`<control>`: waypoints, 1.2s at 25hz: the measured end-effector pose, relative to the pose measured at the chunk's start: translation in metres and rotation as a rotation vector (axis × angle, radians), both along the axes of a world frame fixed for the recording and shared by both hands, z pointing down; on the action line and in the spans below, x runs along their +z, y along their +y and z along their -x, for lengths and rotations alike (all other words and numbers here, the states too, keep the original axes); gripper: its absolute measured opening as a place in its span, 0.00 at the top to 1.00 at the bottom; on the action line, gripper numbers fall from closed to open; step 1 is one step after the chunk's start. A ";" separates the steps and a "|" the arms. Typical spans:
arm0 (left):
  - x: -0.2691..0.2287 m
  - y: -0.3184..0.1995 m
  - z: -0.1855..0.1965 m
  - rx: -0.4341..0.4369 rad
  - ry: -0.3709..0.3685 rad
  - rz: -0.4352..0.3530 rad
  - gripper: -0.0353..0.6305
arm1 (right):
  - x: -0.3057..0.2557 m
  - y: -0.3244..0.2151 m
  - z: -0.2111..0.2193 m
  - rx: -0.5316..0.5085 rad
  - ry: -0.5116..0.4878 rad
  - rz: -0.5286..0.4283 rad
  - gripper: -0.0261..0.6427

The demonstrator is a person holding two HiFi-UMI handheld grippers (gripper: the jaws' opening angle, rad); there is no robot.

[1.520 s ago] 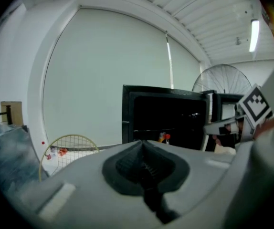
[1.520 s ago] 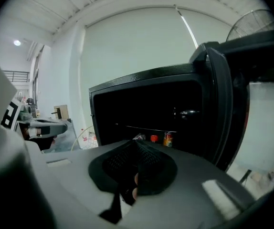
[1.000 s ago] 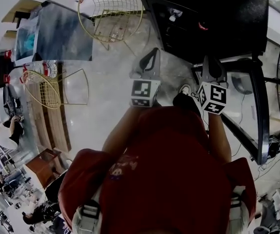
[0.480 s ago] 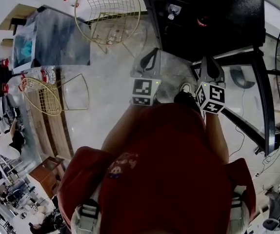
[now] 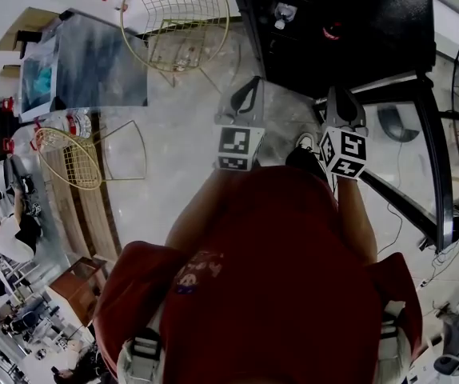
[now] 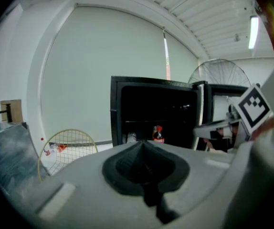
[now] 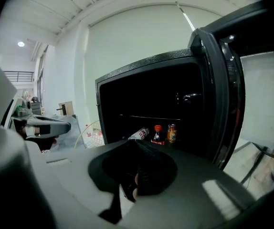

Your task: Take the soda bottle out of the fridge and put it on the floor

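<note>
My left gripper (image 5: 244,96) and right gripper (image 5: 343,102) have jaws pressed together, nothing between them, side by side before the open fridge (image 7: 144,63). The soda bottle (image 7: 157,134) stands on its shelf beside a can (image 7: 172,132), well apart from me

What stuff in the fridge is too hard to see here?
Soda bottle label: too small in both gripper views.
Fridge below its shelf: hidden behind the left tongs and right tongs in their own views.
Fridge inside, head view: too dark to tell things apart.
</note>
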State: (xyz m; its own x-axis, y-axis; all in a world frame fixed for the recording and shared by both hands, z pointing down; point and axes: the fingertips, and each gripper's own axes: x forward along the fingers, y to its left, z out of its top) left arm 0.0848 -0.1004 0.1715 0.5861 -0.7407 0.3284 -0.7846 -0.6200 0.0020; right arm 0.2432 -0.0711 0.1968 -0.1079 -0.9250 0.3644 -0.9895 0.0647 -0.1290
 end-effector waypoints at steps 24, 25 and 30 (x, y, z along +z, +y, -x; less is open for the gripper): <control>0.019 -0.003 -0.011 -0.004 -0.014 0.040 0.95 | 0.043 -0.078 -0.024 0.034 0.013 0.006 0.68; 0.020 -0.004 -0.011 -0.006 -0.015 0.041 0.95 | 0.045 -0.082 -0.025 0.036 0.017 0.006 0.67; 0.023 -0.007 -0.012 -0.011 -0.025 0.052 0.95 | 0.055 -0.100 -0.034 0.062 0.014 0.016 0.61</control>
